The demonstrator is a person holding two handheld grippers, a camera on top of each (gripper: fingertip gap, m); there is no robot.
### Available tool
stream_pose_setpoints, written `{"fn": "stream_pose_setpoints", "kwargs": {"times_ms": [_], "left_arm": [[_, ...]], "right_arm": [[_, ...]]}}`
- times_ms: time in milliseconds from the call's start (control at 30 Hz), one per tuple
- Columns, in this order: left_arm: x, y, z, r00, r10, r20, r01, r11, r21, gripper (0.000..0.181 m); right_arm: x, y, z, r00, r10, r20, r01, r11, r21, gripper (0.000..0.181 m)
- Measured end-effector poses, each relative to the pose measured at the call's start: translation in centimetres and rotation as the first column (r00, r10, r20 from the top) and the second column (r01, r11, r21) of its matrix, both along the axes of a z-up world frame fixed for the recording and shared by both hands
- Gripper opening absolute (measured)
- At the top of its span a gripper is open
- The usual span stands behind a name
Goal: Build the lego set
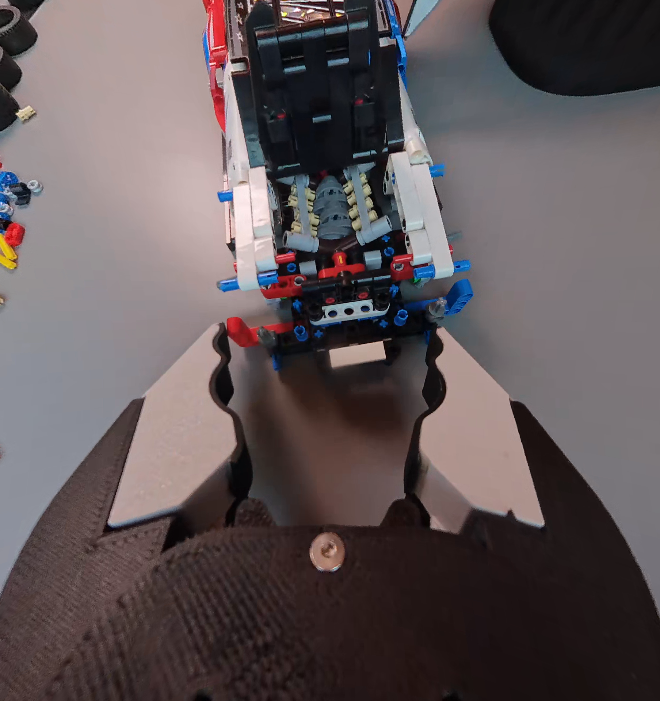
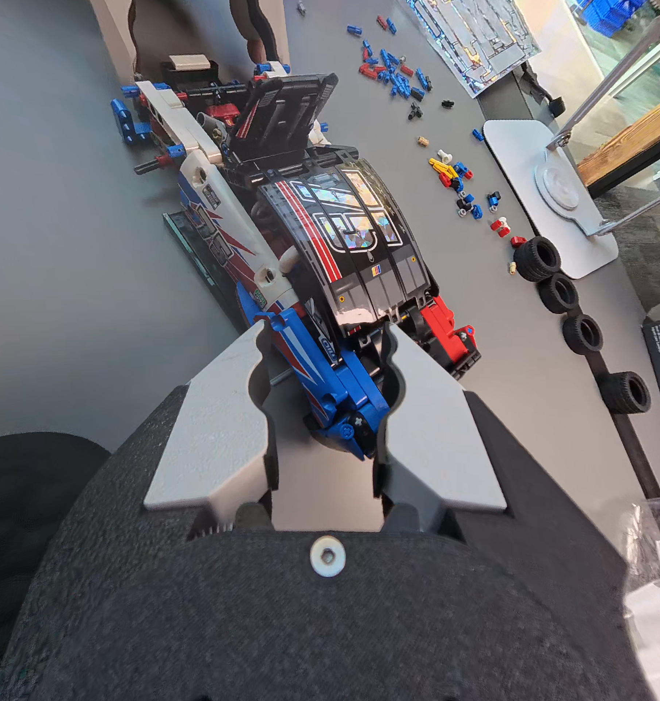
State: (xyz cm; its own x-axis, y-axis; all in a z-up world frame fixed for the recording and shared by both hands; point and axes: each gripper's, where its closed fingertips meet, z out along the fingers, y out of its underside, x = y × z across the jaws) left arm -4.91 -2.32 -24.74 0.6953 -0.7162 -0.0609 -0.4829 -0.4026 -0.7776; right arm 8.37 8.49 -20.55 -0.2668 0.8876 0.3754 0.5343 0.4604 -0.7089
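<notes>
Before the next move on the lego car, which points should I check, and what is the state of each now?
1. Right claw around the blue rear panel: ok; firm contact on both sides: cannot tell.
2. Left claw open and empty, at the car's engine end: ok.
3. Car supported on the grey table: ok.
4. Black hood raised, engine exposed: ok.
5. Tyres not yet mounted, lying at the side: not ok.
6. Small loose parts away from both claws: ok.

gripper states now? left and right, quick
Left gripper: open, empty, at the car model's end.
Right gripper: fingers around the car's blue panel; grip unclear.
</notes>
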Motion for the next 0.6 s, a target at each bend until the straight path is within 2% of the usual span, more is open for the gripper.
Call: {"fn": "stream_pose_setpoints", "kwargs": {"times_ms": [167, 267, 400, 500, 600], "left_arm": [[-0.7, -0.3, 0.5, 0.998, 0.040, 0.037, -0.041, 0.999, 0.013, 0.106], [-0.7, -0.7, 1.3, 0.996, 0.073, 0.043, -0.075, 0.996, 0.058, 0.107], [-0.1, -0.9, 0.6, 0.997, 0.073, 0.006, -0.073, 0.996, 0.060, 0.109], [0.0, -0.8, 0.1, 0.998, 0.060, -0.008, -0.059, 0.998, 0.035, 0.110], [0.2, -1.1, 0.0, 0.999, 0.038, -0.017, -0.038, 0.999, 0.034, 0.108]], "right_arm": [[0.1, -0.3, 0.1, 0.999, -0.029, -0.016, 0.029, 1.000, 0.010, 0.057], [-0.4, -1.3, 1.8, 0.998, -0.018, -0.058, 0.023, 0.997, 0.080, 0.051], [-2.5, -6.8, 3.7, 0.992, 0.117, -0.049, -0.109, 0.984, 0.138, 0.040], [-4.8, -11.4, 2.1, 0.980, 0.200, -0.004, -0.197, 0.965, 0.176, 0.035], [-6.8, -12.5, 0.2, 0.980, 0.194, 0.033, -0.193, 0.917, 0.350, 0.034]]}}
